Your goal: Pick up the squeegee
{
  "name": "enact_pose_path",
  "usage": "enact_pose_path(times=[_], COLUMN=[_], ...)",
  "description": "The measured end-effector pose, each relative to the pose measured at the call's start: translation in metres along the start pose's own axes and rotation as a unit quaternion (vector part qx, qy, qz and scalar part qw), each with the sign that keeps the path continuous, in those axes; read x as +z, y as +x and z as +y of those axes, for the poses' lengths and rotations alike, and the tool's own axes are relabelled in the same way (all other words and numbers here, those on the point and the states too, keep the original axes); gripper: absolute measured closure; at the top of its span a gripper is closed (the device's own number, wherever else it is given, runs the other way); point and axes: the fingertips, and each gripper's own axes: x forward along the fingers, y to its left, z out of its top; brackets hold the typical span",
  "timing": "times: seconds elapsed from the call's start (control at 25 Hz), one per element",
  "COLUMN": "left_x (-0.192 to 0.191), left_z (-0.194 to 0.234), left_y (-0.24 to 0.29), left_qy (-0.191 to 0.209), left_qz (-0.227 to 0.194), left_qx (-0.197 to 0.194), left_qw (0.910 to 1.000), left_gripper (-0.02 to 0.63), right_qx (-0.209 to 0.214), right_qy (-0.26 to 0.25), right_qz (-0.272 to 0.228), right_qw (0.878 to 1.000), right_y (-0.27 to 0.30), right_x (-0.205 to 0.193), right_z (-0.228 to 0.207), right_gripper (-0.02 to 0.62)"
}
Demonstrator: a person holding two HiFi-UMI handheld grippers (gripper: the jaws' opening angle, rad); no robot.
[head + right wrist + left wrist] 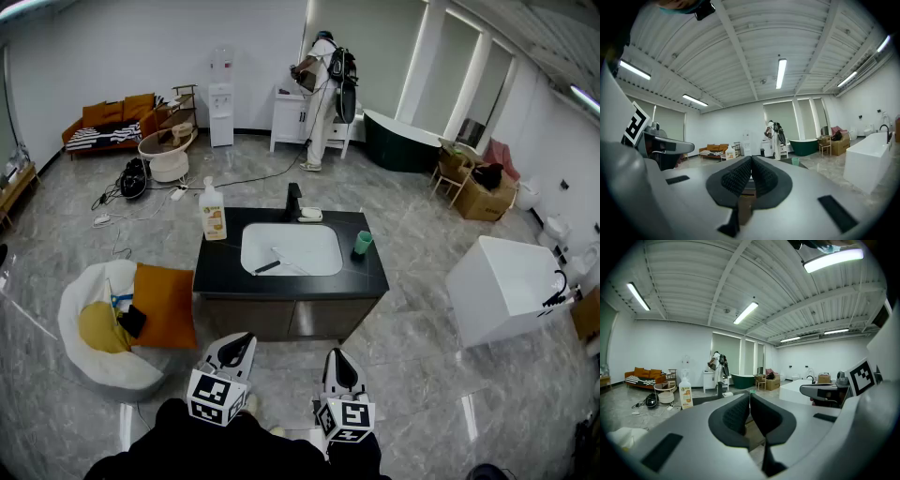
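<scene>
You stand in a big white-walled room with a grey marble floor (422,234). An orange sofa (108,117) sits far off at the left, and a white beanbag (89,361) with an orange cushion lies nearer.

Your left gripper (242,341) is held low and close to you. Its own view shows the pads pressed together with nothing between them (749,399).

Ahead is the black-topped vanity (217,272), with a soap bottle (214,211) on its left corner. The squeegee (269,266) lies flat on the bottom of the white basin (323,239), slanted, well apart from both grippers. It looks slim: a short dark handle points to the front left, and a thin pale bar crosses its far end. Finer detail is too small to make out.

Your right gripper (337,358) is also closed and empty (751,165). A green cup (363,243) stands on the counter's right side.

You are at the approach. Step up to the vanity and open one gripper before you reach in. Come down over the basin rim, clear of the faucet (293,199). Take the dark handle across its width, since the thin bar would likely slip on the smooth basin.
</scene>
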Motion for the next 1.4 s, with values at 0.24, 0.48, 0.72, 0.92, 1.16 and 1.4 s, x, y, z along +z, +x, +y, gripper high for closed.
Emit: enact_pose_path(times=[0.24,0.48,0.72,0.92,1.16,1.4], left_x=[-0.009,-0.019,-0.025,-0.022,-0.003,0.020], left_z=[0.008,0.020,0.041,0.070,0.117,0.157], left_y=[-0.001,0.003,0.021,0.045,0.082,0.112], left_qy=[-0.004,-0.011,-0.021,-0.025,-0.025,-0.023], left_qz=[0.005,0.014,0.025,0.034,0.034,0.029], left_qx=[0.002,0.002,-0.002,-0.006,-0.017,-0.028], left_qw=[1.0000,0.9998,0.9995,0.9991,0.9989,0.9989], left_gripper=[0.580,0.580,0.580,0.580,0.580,0.580], right_qx=[0.006,0.004,-0.002,-0.004,-0.013,-0.022], right_qy=[0.022,0.016,0.015,0.015,0.010,0.009], right_qz=[0.003,0.016,0.034,0.045,0.045,0.045], right_qw=[1.000,1.000,0.999,0.999,0.999,0.999], right_y=[0.005,0.015,0.041,0.078,0.137,0.183], right_x=[-0.008,-0.017,-0.024,-0.020,0.000,0.019], right_z=[0.005,0.011,0.013,0.019,0.028,0.039], right_gripper=[0.578,0.578,0.578,0.578,0.578,0.578])
